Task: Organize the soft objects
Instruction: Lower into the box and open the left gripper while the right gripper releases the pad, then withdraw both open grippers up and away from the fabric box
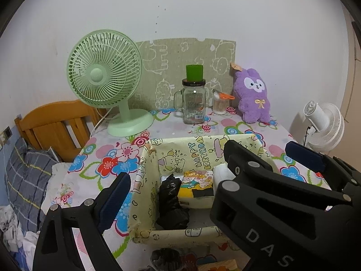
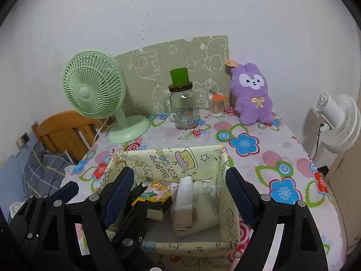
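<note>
A yellow cartoon-print box stands at the table's near side. Inside lie a black crumpled bundle, a colourful yellow packet and a rolled white-and-beige cloth. A purple plush rabbit leans against the wall at the back right. My left gripper is open over the box. My right gripper is open, its fingers straddling the box; its body crosses the left wrist view.
A green desk fan, a glass mug jar with a green cup on it, and a cotton swab jar stand at the back. A bed with wooden headboard lies left; a white fan stands right.
</note>
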`<state>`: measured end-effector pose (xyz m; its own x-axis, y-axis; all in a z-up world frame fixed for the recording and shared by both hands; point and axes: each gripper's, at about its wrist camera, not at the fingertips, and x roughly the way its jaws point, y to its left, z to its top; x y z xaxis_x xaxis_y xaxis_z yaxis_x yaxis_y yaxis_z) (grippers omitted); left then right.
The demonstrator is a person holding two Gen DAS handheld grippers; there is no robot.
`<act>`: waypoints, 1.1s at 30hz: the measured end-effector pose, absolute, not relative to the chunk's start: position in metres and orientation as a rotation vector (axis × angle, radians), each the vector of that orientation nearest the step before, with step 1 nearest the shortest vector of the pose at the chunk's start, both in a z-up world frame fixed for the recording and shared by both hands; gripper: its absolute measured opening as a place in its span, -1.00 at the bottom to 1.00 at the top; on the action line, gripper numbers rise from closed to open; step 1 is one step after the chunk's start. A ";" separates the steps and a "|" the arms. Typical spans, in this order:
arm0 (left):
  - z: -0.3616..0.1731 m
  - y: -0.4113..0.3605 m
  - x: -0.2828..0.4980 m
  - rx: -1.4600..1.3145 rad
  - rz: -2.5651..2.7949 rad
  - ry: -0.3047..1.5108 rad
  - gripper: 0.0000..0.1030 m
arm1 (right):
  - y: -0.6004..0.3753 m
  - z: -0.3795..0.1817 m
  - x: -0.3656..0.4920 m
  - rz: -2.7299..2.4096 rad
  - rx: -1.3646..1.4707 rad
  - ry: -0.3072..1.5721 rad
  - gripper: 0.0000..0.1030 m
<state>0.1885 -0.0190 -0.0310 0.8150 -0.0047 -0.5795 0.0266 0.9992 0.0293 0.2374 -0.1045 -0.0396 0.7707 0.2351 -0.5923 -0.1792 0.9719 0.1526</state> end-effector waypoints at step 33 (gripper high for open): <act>0.007 -0.018 0.106 0.044 -0.030 0.490 0.99 | -0.112 0.008 0.150 0.195 0.057 0.542 0.78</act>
<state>0.1057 -0.0178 0.0070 0.8818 -0.0187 -0.4713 0.0398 0.9986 0.0349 0.1498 -0.1120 0.0078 0.8385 0.1991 -0.5072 -0.1692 0.9800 0.1049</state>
